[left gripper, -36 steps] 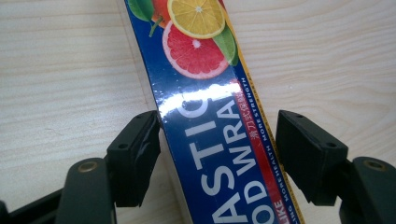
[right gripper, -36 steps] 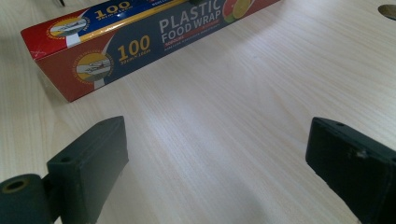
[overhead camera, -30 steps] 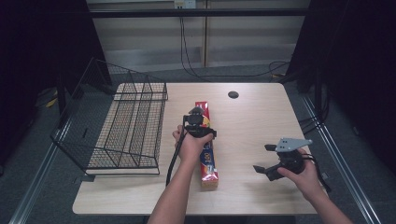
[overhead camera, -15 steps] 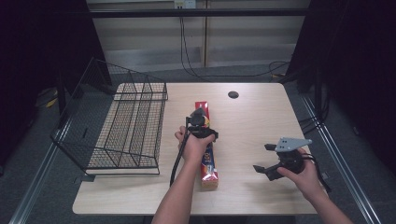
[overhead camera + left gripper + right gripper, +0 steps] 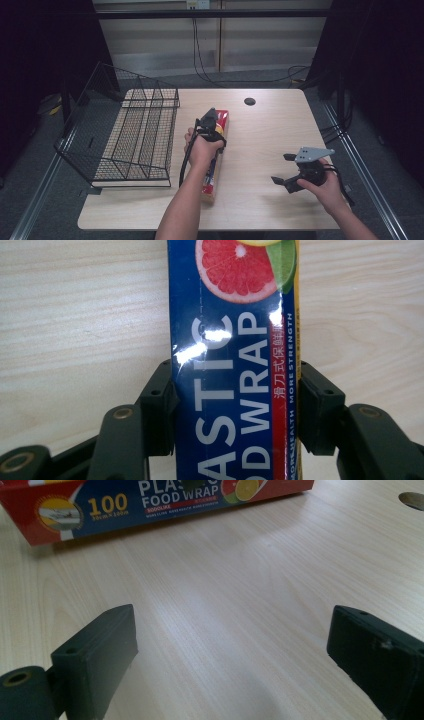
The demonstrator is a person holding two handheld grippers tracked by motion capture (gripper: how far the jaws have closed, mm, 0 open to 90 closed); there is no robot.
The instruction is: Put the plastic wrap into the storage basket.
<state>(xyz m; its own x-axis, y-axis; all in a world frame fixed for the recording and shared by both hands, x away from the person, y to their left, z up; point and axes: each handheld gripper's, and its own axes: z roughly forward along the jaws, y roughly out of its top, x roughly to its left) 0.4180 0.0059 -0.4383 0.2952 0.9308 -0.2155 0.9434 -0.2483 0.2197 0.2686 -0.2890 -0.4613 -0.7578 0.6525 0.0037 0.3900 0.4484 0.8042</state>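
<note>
A long red and blue plastic food wrap box (image 5: 210, 187) lies lengthwise on the wooden table (image 5: 270, 135), just right of the wire rack. My left gripper (image 5: 210, 119) sits over the box's far half. In the left gripper view the box (image 5: 230, 315) runs up between the jaws, and the left gripper (image 5: 235, 390) has just been closing: both pads now press on the box's long sides. My right gripper (image 5: 281, 168) hovers open over bare table at the right, nothing between its fingers. From the right gripper (image 5: 235, 645) the box (image 5: 125, 502) lies farther off.
A black wire rack (image 5: 135, 140) lies on the left part of the table, its edge close to the box. A round cable hole (image 5: 249, 101) is near the far edge. Dark floor and cables surround the table.
The left hand has shifted slightly up along the box, and its gripper has settled onto it. The right hand and gripper have not moved.
</note>
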